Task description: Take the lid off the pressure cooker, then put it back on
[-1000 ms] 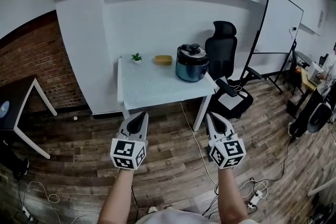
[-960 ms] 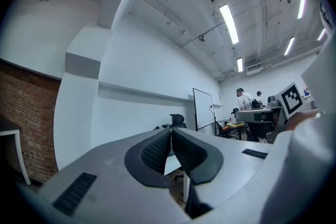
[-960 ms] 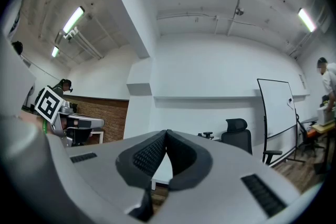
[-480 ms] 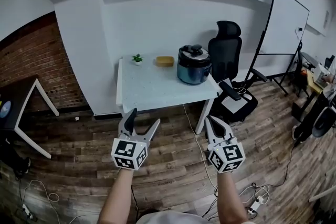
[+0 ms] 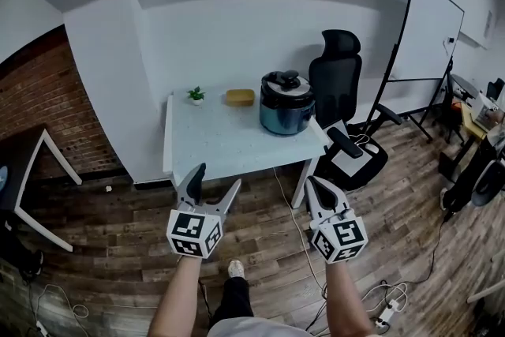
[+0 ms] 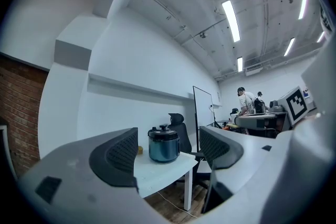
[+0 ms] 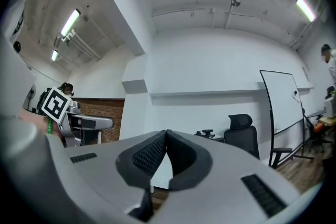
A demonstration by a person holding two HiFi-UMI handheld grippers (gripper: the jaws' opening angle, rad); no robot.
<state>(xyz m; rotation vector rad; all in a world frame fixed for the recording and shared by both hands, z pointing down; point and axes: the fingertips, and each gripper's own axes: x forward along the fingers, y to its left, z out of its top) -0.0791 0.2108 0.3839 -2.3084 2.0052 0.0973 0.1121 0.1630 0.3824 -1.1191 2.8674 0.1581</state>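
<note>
- Since a second ago the left gripper (image 5: 215, 177) has spread its fingers (image 6: 118, 152), which were together then, and a foot (image 5: 235, 270) has come into the head view below the hands, so the person looks to be stepping toward the worktop (image 5: 221, 142).
- Those left fingers stand wide apart with nothing between them. The right gripper (image 5: 318, 185) has its fingers (image 7: 152, 155) pressed together on nothing.
- The pressure cooker (image 5: 282, 106) stands at the far right of the worktop, well apart from both grippers, with its lid (image 5: 282, 83) on.
- The step in hand is the approach. To do it well, I would close in until the cooker sits squarely ahead, then part the right fingers too. One gripper should steady the pot while the other takes the lid's top handle.
- The lid probably needs a turn to unlock before it lifts, so a straight pull may drag the pot.
- Count: two grippers, one cooker, one lid, one small plant (image 5: 194, 95), one yellow box (image 5: 240, 97), one office chair (image 5: 335, 83), one whiteboard (image 5: 430, 35).
</note>
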